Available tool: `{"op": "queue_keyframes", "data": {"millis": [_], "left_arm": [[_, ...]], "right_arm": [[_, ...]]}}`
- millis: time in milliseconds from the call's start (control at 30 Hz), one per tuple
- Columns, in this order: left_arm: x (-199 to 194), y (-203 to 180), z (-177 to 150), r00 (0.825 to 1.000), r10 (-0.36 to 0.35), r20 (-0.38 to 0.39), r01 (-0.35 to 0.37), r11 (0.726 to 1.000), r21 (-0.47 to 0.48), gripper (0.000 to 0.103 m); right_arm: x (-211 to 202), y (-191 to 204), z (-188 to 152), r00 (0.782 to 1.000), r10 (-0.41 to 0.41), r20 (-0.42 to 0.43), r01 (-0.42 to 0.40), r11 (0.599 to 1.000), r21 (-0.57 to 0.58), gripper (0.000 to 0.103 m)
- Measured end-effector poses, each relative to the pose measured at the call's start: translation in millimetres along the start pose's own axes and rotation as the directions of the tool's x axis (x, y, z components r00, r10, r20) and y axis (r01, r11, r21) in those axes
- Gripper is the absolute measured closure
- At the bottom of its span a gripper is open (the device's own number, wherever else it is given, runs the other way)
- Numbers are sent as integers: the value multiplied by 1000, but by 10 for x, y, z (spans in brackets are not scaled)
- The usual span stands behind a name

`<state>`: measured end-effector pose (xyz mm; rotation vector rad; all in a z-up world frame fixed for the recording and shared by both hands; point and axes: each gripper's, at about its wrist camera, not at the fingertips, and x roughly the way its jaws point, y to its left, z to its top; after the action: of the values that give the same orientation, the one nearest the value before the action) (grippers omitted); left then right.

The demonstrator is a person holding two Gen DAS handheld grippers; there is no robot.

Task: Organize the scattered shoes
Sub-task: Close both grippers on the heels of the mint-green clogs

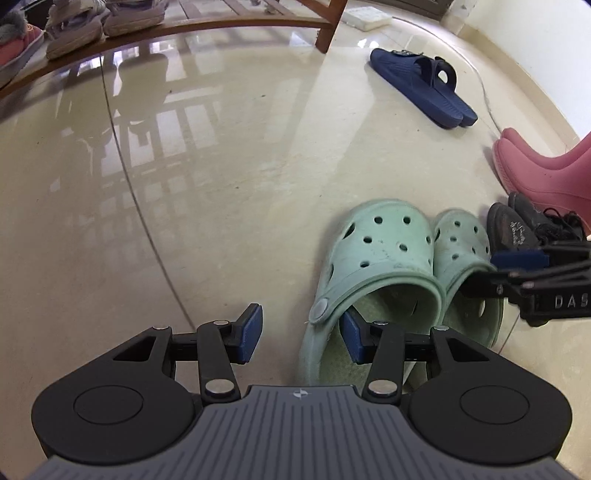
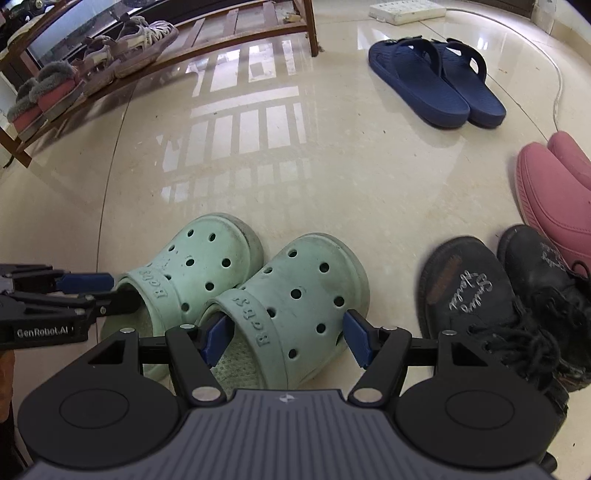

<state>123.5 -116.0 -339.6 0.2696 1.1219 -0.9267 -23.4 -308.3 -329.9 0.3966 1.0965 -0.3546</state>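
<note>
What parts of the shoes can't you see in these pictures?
- Pink boots: left wrist view, tops cut off by the right edge.
- Black boots: right wrist view, backs hidden behind the right gripper.
- Green clogs: left wrist view, heels hidden behind the left gripper.
- Shoe rack: top cut off by the upper edge.

Two mint-green clogs [image 2: 236, 291], two navy slides [image 2: 436, 81], two pink rubber boots [image 2: 554, 199] and two black lace-up boots [image 2: 498, 306] sit on the floor [image 2: 332, 177], while two grey-and-pink fuzzy slippers [image 2: 40, 96] and two pale sneakers [image 2: 129, 48] fill the wooden shoe rack [image 2: 229, 33].
</note>
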Motion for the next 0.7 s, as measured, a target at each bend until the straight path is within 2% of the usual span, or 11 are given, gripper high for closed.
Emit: {"op": "queue_keyframes", "data": {"millis": [233,300,333,400,500,567,700], "left_arm": [[8,27,-8,1000,-4,-6,4,1000,5,60],[6,48,-7,1000,-10,-8,10,1000,1,67],[2,66,-8,1000,-11,-9,11,1000,-1,74],[-4,102,-11,1000,-13,-11,13,1000,-7,80],[-23,199,-13,1000,-23,-7,23,1000,-12,82],[-35,245,-10,1000,-17,-5,17,1000,-18,82],[-43,290,-6,1000,-21,-11,21,999,-27,82]], "right_arm": [[71,171,112,1000,7,13,-6,997,-75,31],[88,255,124,1000,10,15,-8,995,-101,31],[96,301,127,1000,14,16,-12,993,-115,31],[111,400,131,1000,22,18,-19,989,-146,31],[114,489,125,999,29,18,-26,986,-167,31],[99,499,119,1000,24,20,-21,989,-149,31],[48,404,77,1000,-15,25,16,999,-41,31]]}}
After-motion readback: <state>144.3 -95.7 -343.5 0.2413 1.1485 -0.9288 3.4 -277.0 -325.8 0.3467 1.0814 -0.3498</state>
